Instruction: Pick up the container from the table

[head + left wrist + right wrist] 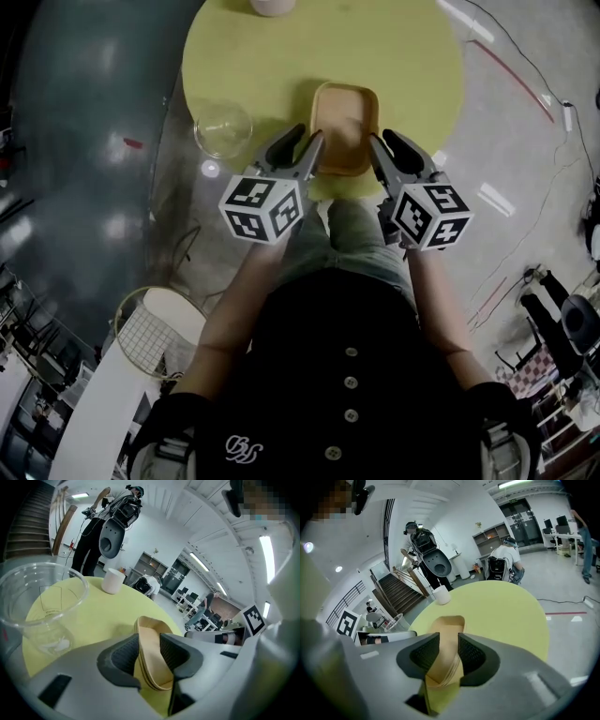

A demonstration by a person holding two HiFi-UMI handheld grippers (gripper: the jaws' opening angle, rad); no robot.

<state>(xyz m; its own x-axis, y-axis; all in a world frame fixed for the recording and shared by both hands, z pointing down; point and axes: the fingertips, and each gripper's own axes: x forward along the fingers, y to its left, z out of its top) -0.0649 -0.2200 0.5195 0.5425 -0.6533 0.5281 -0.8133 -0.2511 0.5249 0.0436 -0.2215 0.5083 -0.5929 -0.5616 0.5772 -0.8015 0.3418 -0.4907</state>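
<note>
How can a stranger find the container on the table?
Find the round yellow table. At its edge nearest the person lies the container, tan and rectangular with rounded corners; the clear cup beside it and the white cup farther away are round.

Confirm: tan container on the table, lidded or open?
Open. The head view shows the container on the yellow table with no lid, its bare tan inside facing up.

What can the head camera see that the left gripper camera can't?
Only the head view shows the person's black buttoned top and the marker cube on the left claw. Only the left gripper view shows the staircase and a standing person. Both show the yellow table, tan container and clear cup.
</note>
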